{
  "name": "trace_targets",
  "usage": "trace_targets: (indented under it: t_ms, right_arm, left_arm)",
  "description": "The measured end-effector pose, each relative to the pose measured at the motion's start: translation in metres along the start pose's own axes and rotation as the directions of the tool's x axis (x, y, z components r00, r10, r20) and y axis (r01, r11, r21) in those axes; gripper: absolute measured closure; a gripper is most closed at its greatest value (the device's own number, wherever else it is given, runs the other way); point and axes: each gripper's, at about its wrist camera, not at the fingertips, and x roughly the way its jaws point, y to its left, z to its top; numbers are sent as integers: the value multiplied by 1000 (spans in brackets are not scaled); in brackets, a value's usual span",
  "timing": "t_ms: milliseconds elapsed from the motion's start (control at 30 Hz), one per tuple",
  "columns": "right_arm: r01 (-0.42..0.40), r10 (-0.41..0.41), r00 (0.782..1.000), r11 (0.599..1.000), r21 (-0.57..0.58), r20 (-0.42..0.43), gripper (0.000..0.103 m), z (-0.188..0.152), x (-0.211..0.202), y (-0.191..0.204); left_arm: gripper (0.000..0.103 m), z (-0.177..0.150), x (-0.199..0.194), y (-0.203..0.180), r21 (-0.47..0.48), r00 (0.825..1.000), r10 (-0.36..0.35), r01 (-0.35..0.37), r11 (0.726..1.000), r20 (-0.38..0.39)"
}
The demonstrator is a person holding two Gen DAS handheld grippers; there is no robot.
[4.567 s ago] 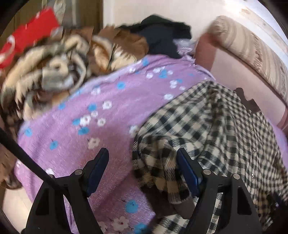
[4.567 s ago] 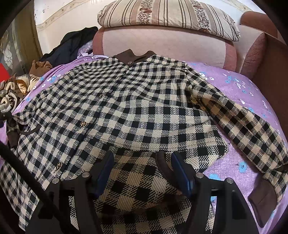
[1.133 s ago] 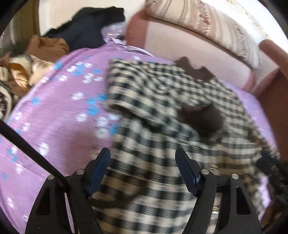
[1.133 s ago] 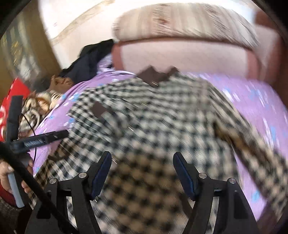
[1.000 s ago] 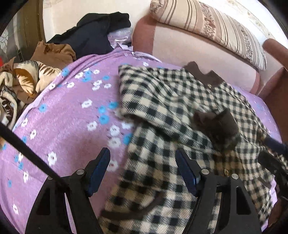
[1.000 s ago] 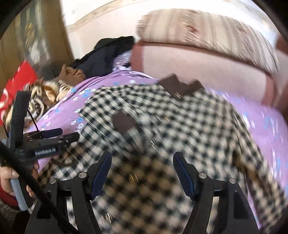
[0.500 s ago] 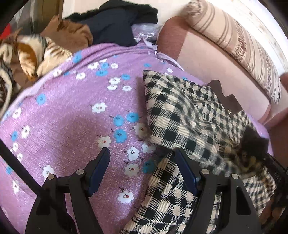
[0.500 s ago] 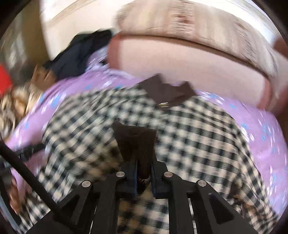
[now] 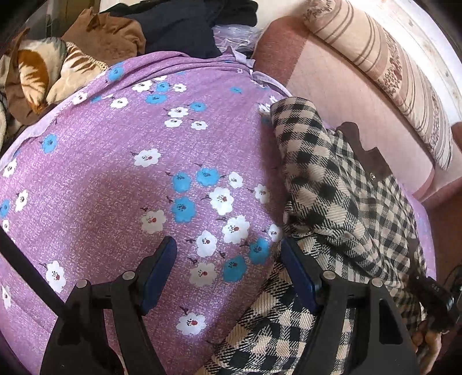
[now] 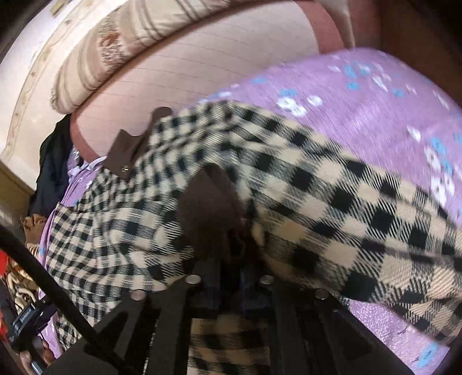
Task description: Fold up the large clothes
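Observation:
A black-and-cream checked coat (image 9: 332,196) lies on the purple flowered sheet (image 9: 130,150), its brown collar (image 9: 363,153) toward the backrest. My left gripper (image 9: 228,251) hangs open over the bare sheet, its right finger just beside the coat's folded left edge. In the right wrist view the coat (image 10: 303,178) fills the middle, with the collar (image 10: 130,150) at the upper left. My right gripper (image 10: 234,259) pinches the brown sleeve cuff (image 10: 208,207). Its jaws are opening slightly, and the cuff is still pressed between them. The fingertips are hidden by the cloth.
A pink sofa backrest (image 9: 332,80) with a striped bolster (image 9: 404,72) runs behind the coat. Piled blankets (image 9: 43,66) and a dark garment (image 9: 179,26) lie at the far left. A hand holds the left gripper's body (image 10: 26,317) at the lower left.
My right gripper shut on the brown cuff, rolled and swept across the coat with the sleeve. The left gripper drifted left off the coat onto the sheet, still open.

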Motion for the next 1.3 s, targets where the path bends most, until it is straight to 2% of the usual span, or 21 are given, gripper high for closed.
trace_targets:
  t_ms: [67,133,233,267,300,333,367,400,467,567,667,867,933,1000,1067,1167,1233,1300]
  right_arm:
    - [-15,16,1000,1000,22,-6,87,2,-2,-5]
    - [21,-21,1000,1000,16,7,81,4,-12,-5]
    - [98,-96,986,995,-12,137,79,2,-53,5]
    - [111,-101,977,993,-43,187,76,0,-67,15]
    - [110,-92,973,991,-73,212,68,-1,-75,26]
    - [94,-66,973,989,-116,223,67,-2,-81,41]
    - [67,-32,977,985,-159,212,67,-2,-82,58]
    - [33,4,982,981,-193,190,67,-2,-80,72]
    - [-82,107,991,964,-251,85,67,0,-60,108]
    - [-223,209,975,929,-294,-80,67,-2,-21,159]
    - [-260,203,962,887,-382,-184,67,-14,23,213]
    - [-293,157,931,860,-417,-331,69,-34,106,278]
    - [-293,149,930,853,-433,-336,69,-40,120,296]
    - [-293,153,933,848,-441,-325,69,-39,125,309]
    - [-318,175,924,845,-430,-340,69,-39,127,318]
    - [-312,151,927,820,-480,-344,69,-43,120,329]
    - [-345,184,919,803,-486,-349,69,-43,103,326]
    - [-362,214,917,800,-478,-337,68,-43,81,313]
  left_arm:
    - [29,-1,1,-2,15,1000,1,-1,1000,-7]
    - [29,-2,3,-4,33,1000,15,-14,999,-27]
    - [30,-6,3,-7,64,998,38,-35,997,-44]
    - [45,-8,3,-9,88,997,52,-48,995,-49]
    - [83,-10,3,-12,111,996,69,-62,992,-55]
    - [100,-13,4,-14,144,992,108,-98,985,-66]
    - [103,-16,3,-15,165,989,129,-116,979,-69]
    - [103,-18,0,-15,171,989,130,-117,978,-67]
    - [103,-20,-6,-11,166,987,146,-134,977,-62]
    - [103,-24,-12,1,138,987,144,-133,981,-75]
    - [103,-27,-14,13,93,990,95,-85,992,-109]
    - [102,-33,-27,25,81,991,66,-56,995,-118]
    - [98,-33,-36,30,90,992,90,-83,992,-83]
    - [77,-32,-43,34,96,993,105,-100,990,-48]
    - [66,-30,-48,39,79,994,100,-97,992,-32]
    - [64,-28,-50,36,70,996,75,-72,995,-41]
    - [63,-32,-51,33,93,997,64,-59,994,-49]
    - [56,-38,-53,29,123,997,61,-54,991,-51]
